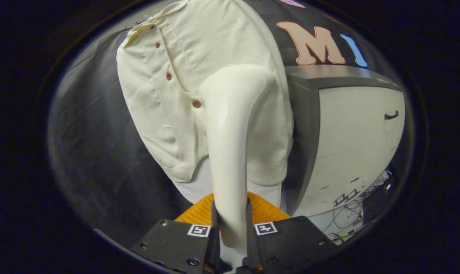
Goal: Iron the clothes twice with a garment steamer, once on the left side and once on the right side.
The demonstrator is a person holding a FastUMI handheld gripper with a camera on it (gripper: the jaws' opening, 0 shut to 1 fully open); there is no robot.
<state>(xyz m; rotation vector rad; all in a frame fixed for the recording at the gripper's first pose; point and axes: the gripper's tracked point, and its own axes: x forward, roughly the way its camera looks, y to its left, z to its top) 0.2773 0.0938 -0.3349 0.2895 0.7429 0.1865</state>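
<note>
A cream garment steamer [230, 137] stands upright between my fingers, its handle pinched low down and its head curving forward against the shirt. My gripper [232, 224] is shut on that handle, both black fingers [214, 224] pressing its sides. The cream button-up shirt [176, 87] hangs just ahead, its brown buttons running down to the left of the steamer head. The head lies over the shirt's lower right part. An orange ribbed piece [270, 211] shows behind the handle, just above the fingers.
A white cabinet [355, 137] with a grey frame and a small dark handle stands to the right of the shirt. Loose wires [351, 219] lie by its base. Black cloth hangs to the left of the shirt.
</note>
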